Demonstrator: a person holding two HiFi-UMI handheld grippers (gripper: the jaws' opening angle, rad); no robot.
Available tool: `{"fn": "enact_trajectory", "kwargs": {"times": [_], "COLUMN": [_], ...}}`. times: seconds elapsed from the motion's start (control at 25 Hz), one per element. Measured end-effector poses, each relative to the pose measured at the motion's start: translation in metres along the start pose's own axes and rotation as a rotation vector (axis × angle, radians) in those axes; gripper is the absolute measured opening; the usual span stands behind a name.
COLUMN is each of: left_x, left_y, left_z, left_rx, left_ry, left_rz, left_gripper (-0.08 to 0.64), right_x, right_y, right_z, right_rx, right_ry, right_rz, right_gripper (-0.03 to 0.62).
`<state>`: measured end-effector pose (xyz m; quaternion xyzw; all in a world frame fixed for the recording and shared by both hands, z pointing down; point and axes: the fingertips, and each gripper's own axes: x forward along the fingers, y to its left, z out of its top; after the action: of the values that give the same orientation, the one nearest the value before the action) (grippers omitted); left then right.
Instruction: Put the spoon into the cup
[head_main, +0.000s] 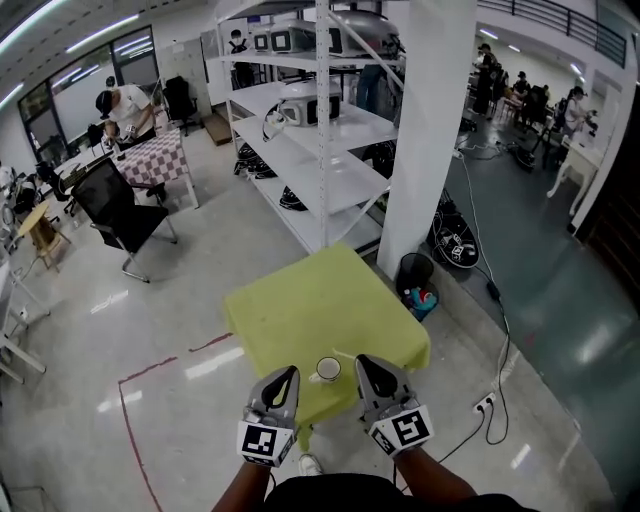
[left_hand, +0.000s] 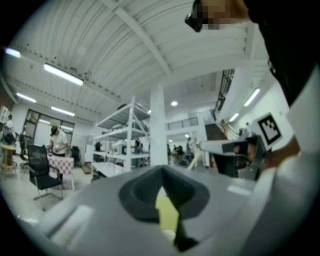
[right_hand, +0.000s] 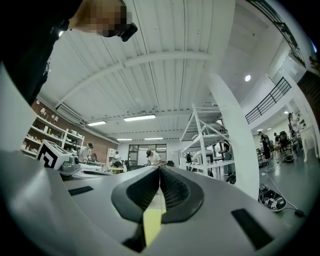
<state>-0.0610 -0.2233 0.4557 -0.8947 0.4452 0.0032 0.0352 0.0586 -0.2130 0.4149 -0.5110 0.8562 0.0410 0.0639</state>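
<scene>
A small white cup (head_main: 327, 369) stands near the front edge of the yellow-green table (head_main: 300, 310). The spoon (head_main: 346, 355) shows as a thin pale line just right of the cup on the cloth. In the head view my left gripper (head_main: 290, 373) hangs just left of the cup and my right gripper (head_main: 362, 363) just right of it. In its own view the left gripper (left_hand: 161, 170) has its jaws together with nothing between them. The right gripper (right_hand: 160, 169) is likewise shut and holds nothing. Only a sliver of yellow cloth (right_hand: 152, 224) shows through each pair of jaws.
Behind the table stand a white shelving rack (head_main: 320, 130) and a white pillar (head_main: 425, 150). A black bin (head_main: 415, 270) and cables lie to the right, with a power strip (head_main: 485, 405) on the floor. An office chair (head_main: 120, 210) stands at the left; people work further off.
</scene>
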Motion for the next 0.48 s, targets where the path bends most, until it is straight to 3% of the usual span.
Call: {"fn": "enact_trajectory", "kwargs": {"times": [0.48], "left_x": [0.010], "left_y": [0.048], "left_z": [-0.018], "left_rx": [-0.010], "left_ry": [-0.010], "left_rz": [-0.052], "left_gripper": [0.006], "right_x": [0.027], "right_y": [0.015], "right_z": [-0.023], "right_rx": [-0.029], "right_ry": [0.041], "right_rz": [-0.081], "right_gripper": [0.010]}}
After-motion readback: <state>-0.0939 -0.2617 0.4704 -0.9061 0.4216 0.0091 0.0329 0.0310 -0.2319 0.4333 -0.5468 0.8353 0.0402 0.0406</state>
